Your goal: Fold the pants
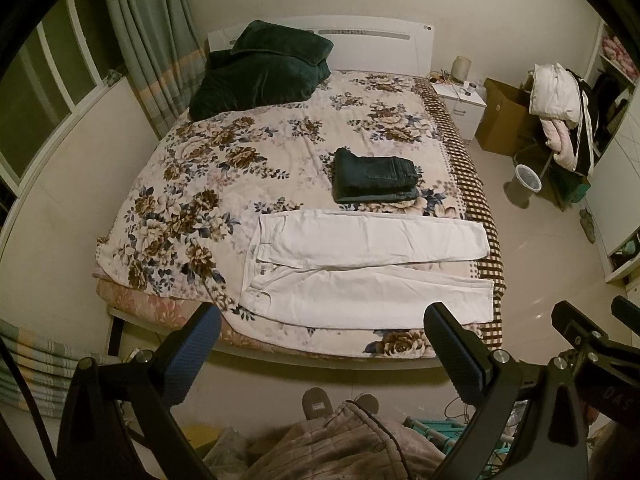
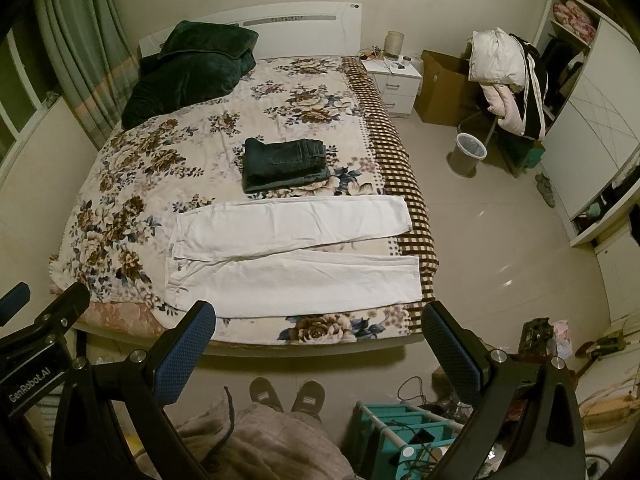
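Both hand-held grippers, left [image 1: 322,354] and right [image 2: 318,350], released, empty. Flat white cotton pants [image 1: 368,268] overhang bed's right edge; uneven pinch could drag them off.

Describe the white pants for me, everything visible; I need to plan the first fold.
The white pants lie spread flat near the foot edge of the bed, waistband toward the left, both legs running right and splayed slightly apart, hems reaching the checkered border. The fabric looks like stiff cotton or denim, lightly creased, with a pocket seam visible near the waist. They are unfolded. They rest only on the floral cover; the folded dark jeans sit just beyond them. No hand-held gripper touches them.
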`<state>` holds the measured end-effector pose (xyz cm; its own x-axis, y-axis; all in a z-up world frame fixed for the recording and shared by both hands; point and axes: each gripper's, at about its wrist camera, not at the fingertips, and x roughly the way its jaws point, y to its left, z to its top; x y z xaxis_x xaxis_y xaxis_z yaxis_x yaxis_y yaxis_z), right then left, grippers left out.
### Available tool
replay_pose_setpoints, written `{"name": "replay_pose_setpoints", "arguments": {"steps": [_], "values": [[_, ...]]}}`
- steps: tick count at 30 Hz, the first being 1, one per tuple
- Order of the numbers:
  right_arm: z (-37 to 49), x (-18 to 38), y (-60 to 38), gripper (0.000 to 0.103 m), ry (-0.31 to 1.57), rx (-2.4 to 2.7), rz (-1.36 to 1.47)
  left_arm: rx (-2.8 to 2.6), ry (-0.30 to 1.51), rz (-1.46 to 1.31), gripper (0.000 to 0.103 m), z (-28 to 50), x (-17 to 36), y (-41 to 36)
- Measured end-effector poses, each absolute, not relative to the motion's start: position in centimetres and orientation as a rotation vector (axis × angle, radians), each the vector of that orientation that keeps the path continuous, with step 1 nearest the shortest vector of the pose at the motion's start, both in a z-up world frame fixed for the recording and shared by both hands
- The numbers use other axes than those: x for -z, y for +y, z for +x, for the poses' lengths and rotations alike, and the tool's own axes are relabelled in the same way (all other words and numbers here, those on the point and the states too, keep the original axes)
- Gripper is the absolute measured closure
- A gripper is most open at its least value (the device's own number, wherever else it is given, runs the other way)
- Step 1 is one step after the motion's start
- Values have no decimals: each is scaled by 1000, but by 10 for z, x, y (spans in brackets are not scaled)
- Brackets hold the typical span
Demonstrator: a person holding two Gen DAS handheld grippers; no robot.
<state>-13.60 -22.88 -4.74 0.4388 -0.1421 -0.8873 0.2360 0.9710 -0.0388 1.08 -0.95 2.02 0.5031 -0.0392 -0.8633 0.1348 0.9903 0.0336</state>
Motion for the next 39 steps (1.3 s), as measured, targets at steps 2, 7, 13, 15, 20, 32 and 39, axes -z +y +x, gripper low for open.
{"name": "replay_pose_setpoints", "arguments": {"steps": [2, 7, 13, 15, 20, 32, 39], "values": [[-133, 45, -227, 0, 1094, 233, 97, 107, 1041, 102, 0, 9, -19, -9], [-126, 45, -227, 0, 1094, 233, 96, 110, 1042, 102, 0, 12, -21, -11], [-122, 46, -225, 0, 1099, 234, 101, 121, 1042, 101, 0, 17, -22, -8], [-118, 45, -222, 0, 1104, 237, 108, 131, 1045, 100, 0, 19, -19, -2], [-99, 59, -218, 0, 1116, 263, 117, 132, 1011, 118, 0, 34, -7, 8], [38, 163, -267, 0, 1057, 336, 18, 91, 981, 140, 0, 158, 84, 0], [178, 310, -331, 0, 1227, 271, -183, 55, 1076, 265, 0, 263, 190, -52]]}}
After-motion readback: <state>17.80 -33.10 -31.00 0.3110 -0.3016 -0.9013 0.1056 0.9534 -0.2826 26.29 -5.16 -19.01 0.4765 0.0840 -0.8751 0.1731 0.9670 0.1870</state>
